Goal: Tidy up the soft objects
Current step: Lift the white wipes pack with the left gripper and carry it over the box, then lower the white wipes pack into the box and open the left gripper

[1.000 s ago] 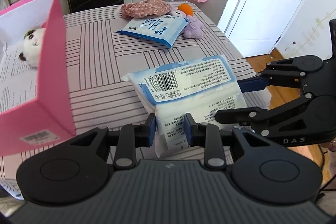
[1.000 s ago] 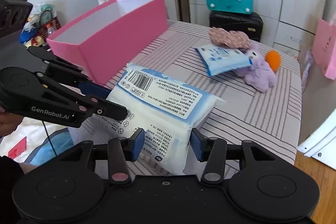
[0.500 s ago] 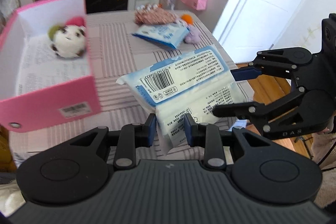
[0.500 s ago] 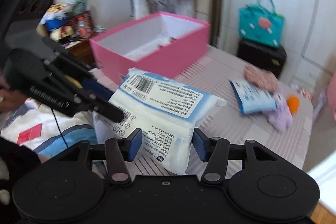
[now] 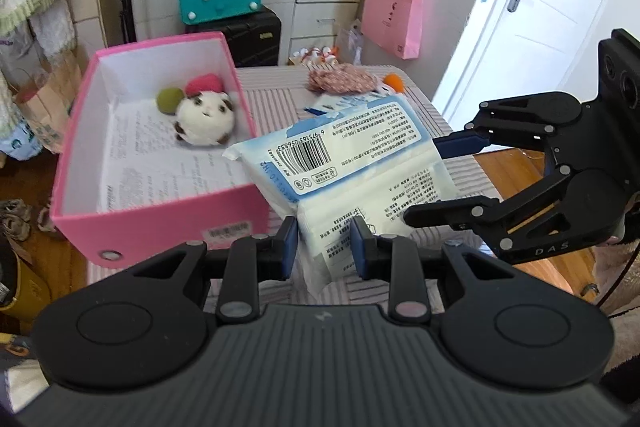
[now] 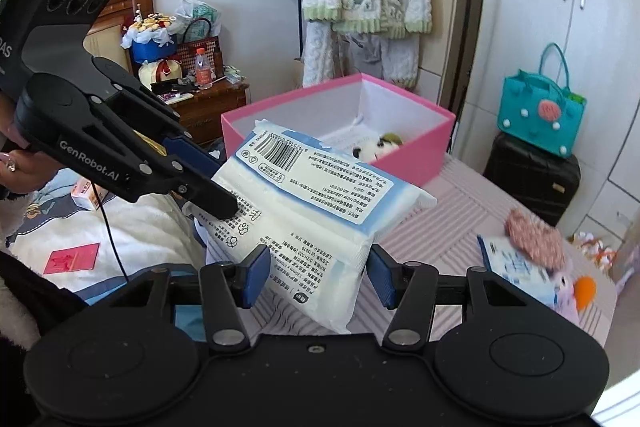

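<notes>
Transfer step: tissue pack (image 5: 352, 179) held in air beside pink box (image 5: 160, 227), left gripper (image 5: 323, 247) and right gripper (image 6: 318, 271) each clamped on an end; next, carry over rim, release inside.

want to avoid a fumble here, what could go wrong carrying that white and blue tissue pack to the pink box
1. The left gripper pinches only a thin corner of the white and blue plastic tissue pack, so it could slip.
2. The pack hangs beside the pink cardboard box and may catch its near wall.
3. Set down carelessly, it could squash the white round plush toy inside.
</notes>
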`<action>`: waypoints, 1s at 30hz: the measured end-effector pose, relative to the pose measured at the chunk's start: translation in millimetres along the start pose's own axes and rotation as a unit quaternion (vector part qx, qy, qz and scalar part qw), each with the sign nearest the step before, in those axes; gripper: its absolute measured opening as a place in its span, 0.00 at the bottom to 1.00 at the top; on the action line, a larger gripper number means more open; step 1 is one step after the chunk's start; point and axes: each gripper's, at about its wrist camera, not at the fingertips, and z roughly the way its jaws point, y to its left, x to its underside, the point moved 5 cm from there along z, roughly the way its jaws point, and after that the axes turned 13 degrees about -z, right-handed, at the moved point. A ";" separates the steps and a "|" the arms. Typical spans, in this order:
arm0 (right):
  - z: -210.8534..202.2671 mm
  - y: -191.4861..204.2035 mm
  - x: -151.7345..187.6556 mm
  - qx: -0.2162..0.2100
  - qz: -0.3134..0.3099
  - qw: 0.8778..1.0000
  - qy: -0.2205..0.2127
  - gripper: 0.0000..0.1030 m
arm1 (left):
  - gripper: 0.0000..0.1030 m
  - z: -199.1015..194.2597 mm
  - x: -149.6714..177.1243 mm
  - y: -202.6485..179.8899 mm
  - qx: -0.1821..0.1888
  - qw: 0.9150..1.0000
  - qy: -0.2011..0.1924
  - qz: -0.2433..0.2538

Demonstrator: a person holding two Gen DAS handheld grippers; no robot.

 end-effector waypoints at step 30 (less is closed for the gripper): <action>149.0 -44.7 -77.6 -0.089 0.039 0.994 0.056 0.33 | 0.29 47.0 -81.3 131.7 -0.110 0.991 0.026 -0.067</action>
